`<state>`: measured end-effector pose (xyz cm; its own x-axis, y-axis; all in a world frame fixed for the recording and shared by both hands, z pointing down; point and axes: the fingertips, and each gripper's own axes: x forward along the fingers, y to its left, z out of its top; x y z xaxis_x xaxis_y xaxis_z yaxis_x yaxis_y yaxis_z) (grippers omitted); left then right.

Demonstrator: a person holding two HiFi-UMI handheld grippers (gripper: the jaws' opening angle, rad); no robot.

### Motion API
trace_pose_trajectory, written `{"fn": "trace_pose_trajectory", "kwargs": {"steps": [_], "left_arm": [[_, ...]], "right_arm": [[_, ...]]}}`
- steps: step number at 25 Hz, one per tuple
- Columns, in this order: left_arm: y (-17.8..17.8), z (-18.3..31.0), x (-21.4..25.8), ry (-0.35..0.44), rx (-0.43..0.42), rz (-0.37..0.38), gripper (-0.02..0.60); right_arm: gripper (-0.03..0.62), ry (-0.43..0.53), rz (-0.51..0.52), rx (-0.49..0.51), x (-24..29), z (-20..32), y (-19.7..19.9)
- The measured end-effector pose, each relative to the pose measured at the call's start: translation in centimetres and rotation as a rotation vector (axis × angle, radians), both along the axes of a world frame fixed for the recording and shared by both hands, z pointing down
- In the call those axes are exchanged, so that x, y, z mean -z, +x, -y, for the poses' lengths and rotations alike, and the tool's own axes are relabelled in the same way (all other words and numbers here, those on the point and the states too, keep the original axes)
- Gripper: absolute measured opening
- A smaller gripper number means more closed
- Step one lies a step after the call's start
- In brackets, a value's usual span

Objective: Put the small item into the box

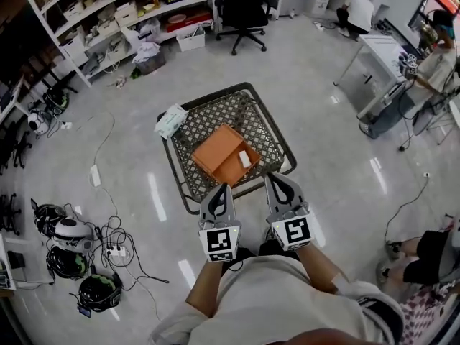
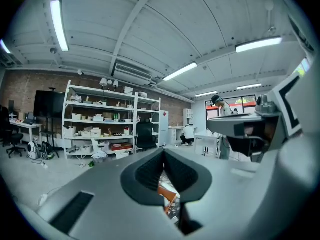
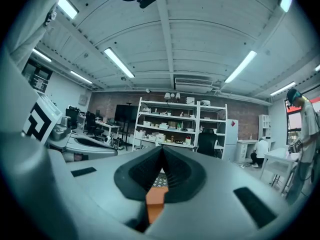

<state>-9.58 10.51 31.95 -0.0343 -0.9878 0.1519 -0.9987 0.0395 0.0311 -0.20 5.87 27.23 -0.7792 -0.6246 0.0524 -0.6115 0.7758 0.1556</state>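
An open orange box [image 1: 219,149] lies on a black mesh cart top [image 1: 251,117] in the head view. A small white item [image 1: 245,159] rests inside the box's near right part. My left gripper [image 1: 221,187] and right gripper [image 1: 272,177] hang side by side just short of the cart's near edge, both pointing at it. Each has its jaws together with nothing between them. Past the closed tips, the left gripper view shows a sliver of the orange box [image 2: 168,197], and the right gripper view shows its orange side [image 3: 155,200].
A white packet [image 1: 171,120] lies on the cart's far left corner. Helmets and cables [image 1: 72,250] litter the floor at the left. Shelving [image 1: 122,20] and an office chair [image 1: 243,9] stand at the back, a desk [image 1: 388,77] and people at the right.
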Motion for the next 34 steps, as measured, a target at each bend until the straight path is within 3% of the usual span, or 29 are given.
{"fn": "trace_pose_trajectory", "kwargs": {"steps": [4, 15, 34], "left_arm": [[2.9, 0.9, 1.3, 0.02, 0.017, -0.051, 0.009], [6.8, 2.6, 3.4, 0.058, -0.028, -0.012, 0.009], [6.2, 1.3, 2.1, 0.031, -0.01, -0.034, 0.009]], "right_arm": [[0.003, 0.014, -0.001, 0.004, 2.2, 0.4, 2.9], [0.003, 0.033, 0.036, -0.009, 3.7, 1.5, 6.4], [0.003, 0.03, -0.001, 0.057, 3.1, -0.4, 4.3]]}}
